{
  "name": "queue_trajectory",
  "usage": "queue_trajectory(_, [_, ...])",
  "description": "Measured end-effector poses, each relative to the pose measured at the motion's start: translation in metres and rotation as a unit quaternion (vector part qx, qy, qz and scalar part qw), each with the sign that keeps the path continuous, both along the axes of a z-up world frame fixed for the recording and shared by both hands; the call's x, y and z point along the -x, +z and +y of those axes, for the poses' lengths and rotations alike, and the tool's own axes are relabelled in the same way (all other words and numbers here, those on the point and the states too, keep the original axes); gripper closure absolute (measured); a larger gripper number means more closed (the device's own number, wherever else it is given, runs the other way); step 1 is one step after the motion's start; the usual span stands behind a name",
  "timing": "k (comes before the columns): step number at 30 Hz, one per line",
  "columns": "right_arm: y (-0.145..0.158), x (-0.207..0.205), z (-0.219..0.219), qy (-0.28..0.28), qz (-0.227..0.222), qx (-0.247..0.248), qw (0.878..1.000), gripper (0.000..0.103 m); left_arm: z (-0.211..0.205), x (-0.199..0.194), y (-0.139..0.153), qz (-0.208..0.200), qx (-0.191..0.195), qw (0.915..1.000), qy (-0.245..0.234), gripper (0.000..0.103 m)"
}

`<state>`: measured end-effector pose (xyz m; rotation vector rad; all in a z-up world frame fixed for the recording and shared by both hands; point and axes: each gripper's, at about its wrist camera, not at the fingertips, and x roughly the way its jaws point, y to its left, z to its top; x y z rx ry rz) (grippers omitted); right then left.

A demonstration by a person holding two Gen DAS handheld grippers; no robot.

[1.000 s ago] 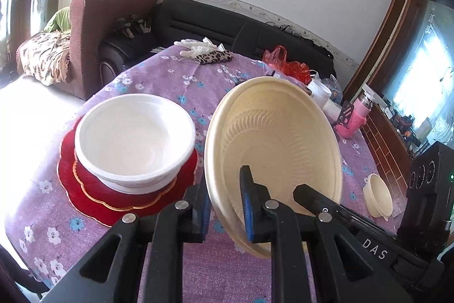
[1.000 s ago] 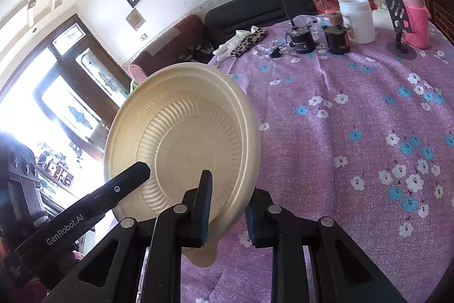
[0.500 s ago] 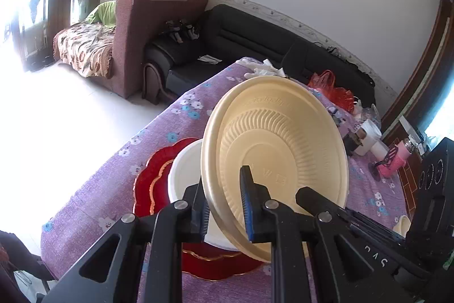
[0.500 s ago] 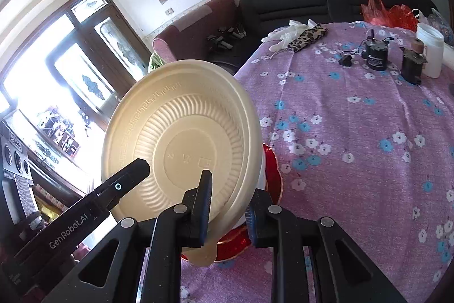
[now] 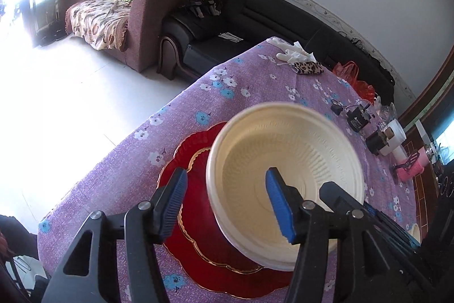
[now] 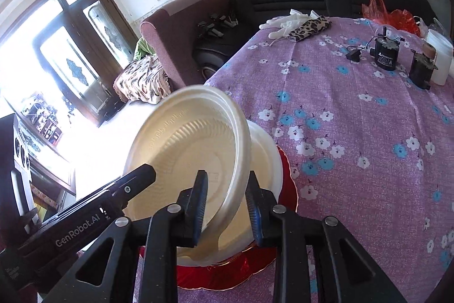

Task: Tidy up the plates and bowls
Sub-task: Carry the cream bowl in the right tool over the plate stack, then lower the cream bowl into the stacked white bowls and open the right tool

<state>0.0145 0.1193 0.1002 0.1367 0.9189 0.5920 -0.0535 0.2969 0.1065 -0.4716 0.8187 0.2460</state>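
Left camera, armchair: a dark red armchair (image 5: 159, 4) stood far to the left, on the floor beyond the table.
Left camera, table: a purple cloth with little flowers (image 5: 127, 161) covered the table.
Left camera, red plates: wavy red plates with gold edges (image 5: 195, 161) lay stacked on the cloth near the close edge.
Left camera, left gripper: the left gripper (image 5: 226, 172) pointed down at the stack. Its jaws had just been opening and stood wide apart. The near rim of the bowl was between them, but the blue pads (image 5: 173, 203) did not press on it.
Left camera, cream bowl: the cream bowl (image 5: 286, 175) sat open side up on top of the red plates.
Left camera, far things: white gloves (image 5: 292, 50) and a spotted cloth (image 5: 308, 67) lay at the far edge. A white jar (image 5: 395, 138) and a pink bottle (image 5: 411, 168) stood to the right.
Right camera, other gripper: one black finger of the left gripper (image 6: 113, 189) reached in from the left to the bowl.
Right camera, cream bowl: the cream bowl (image 6: 187, 155) leaned at a tilt, its low side down inside a white bowl (image 6: 266, 149).
Right camera, right gripper: the right gripper (image 6: 227, 173) had one finger inside the cream bowl's rim and one outside. Its jaws had just been opening to a narrow gap and did not seem to squeeze the rim.
Right camera, red plate: a red plate (image 6: 288, 178) showed under the white bowl.
Right camera, far right: two small black machines (image 6: 386, 53) stood well apart from the bowls.
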Motion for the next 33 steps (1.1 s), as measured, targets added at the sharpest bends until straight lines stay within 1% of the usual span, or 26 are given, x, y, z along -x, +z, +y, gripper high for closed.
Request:
queue_trajectory(1, [0.001,0.001,-0.002,-0.003,-0.007,-0.003,1.000,0.057,0.001,0.003,0.002,-0.005,0.000,1.0000,0.005,0.042])
queue_trajectory(3, [0.005,0.003,-0.006,-0.008,-0.019,-0.014,1.000,0.054,0.002,0.008,0.007,-0.017,0.000,0.9998,0.011,0.040])
queue_trajectory(6, [0.012,0.007,-0.012,-0.021,-0.035,-0.020,0.999,0.051,0.001,0.018,0.016,-0.032,-0.007,0.9993,0.019,0.038])
queue_trajectory(8, [0.017,0.012,-0.018,-0.028,-0.048,-0.023,0.998,0.050,-0.001,0.027,0.022,-0.044,-0.015,0.9987,0.024,0.034])
queue_trajectory(11, [0.023,0.022,-0.030,-0.041,-0.067,-0.024,0.997,0.046,-0.006,0.039,0.031,-0.060,-0.020,0.9976,0.026,0.030])
queue_trajectory(14, [0.028,0.033,-0.042,-0.054,-0.084,-0.020,0.995,0.043,-0.014,0.052,0.038,-0.074,-0.023,0.9968,0.020,0.029])
queue_trajectory(17, [0.029,0.046,-0.055,-0.059,-0.093,-0.019,0.994,0.041,-0.027,0.061,0.044,-0.084,-0.026,0.9961,0.003,0.028])
queue_trajectory(21, [0.026,0.064,-0.076,-0.068,-0.101,-0.017,0.992,0.037,-0.050,0.069,0.049,-0.094,-0.040,0.9946,-0.020,0.028])
queue_trajectory(24, [0.021,0.074,-0.094,-0.079,-0.103,-0.017,0.991,0.035,-0.066,0.073,0.051,-0.098,-0.042,0.9936,-0.037,0.027])
queue_trajectory(30, [0.004,0.083,-0.122,-0.097,-0.082,-0.018,0.992,0.034,-0.094,0.078,0.054,-0.105,-0.050,0.9913,-0.061,0.027])
queue_trajectory(33, [-0.002,0.088,-0.137,-0.108,-0.076,-0.019,0.991,0.034,-0.108,0.076,0.056,-0.102,-0.059,0.9900,-0.077,0.027])
